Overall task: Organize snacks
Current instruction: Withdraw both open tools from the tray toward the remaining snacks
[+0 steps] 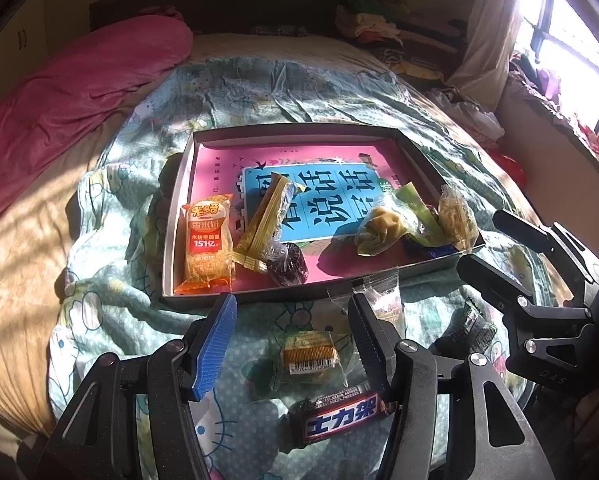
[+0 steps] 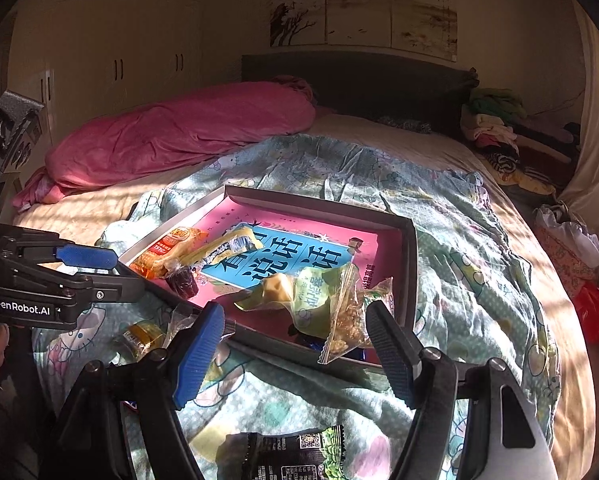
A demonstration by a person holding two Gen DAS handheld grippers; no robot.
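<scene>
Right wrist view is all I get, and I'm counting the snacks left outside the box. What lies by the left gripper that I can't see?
Observer: A chocolate bar lies on the quilt, just below the left gripper.
Operator: Is that gripper holding anything?
Observer: No. Its jaws stand open, and a small yellow packet lies loose on the quilt in the gap.

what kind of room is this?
Almost certainly a home bedroom: a bed with a cartoon-print quilt, a pink duvet by the dark headboard, and wardrobe doors behind.
</scene>
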